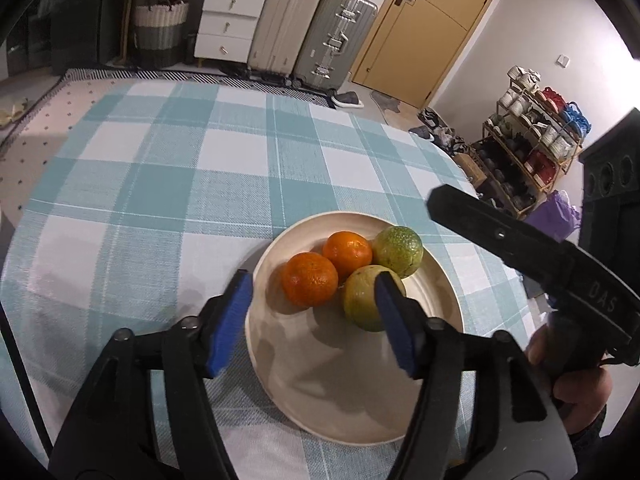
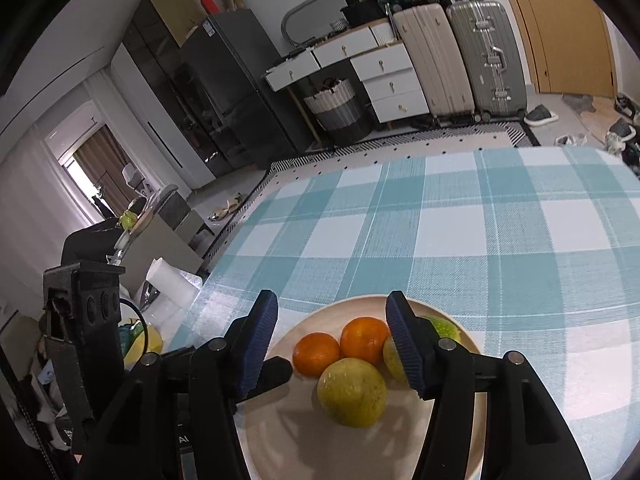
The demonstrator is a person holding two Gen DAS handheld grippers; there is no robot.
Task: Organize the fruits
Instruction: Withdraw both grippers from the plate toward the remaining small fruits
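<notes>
A cream plate (image 1: 440,292) (image 2: 312,432) on the checked tablecloth holds several fruits: two oranges (image 1: 310,279) (image 1: 347,253) and two yellow-green fruits (image 1: 362,298) (image 1: 399,251). In the right wrist view a further yellow-green fruit (image 2: 394,356) shows behind the right finger. My left gripper (image 1: 314,314) is open and empty, hovering above the plate's near side. My right gripper (image 2: 332,340) is open and empty above the plate; it also shows in the left wrist view as a black arm (image 1: 520,248) at the right.
The blue-and-white checked tablecloth (image 1: 160,184) covers the table. Suitcases (image 1: 312,28), white drawers (image 1: 228,20) and a door stand behind. A shoe rack (image 1: 528,140) is at the right. Clutter lies beside the table's left edge (image 2: 160,280).
</notes>
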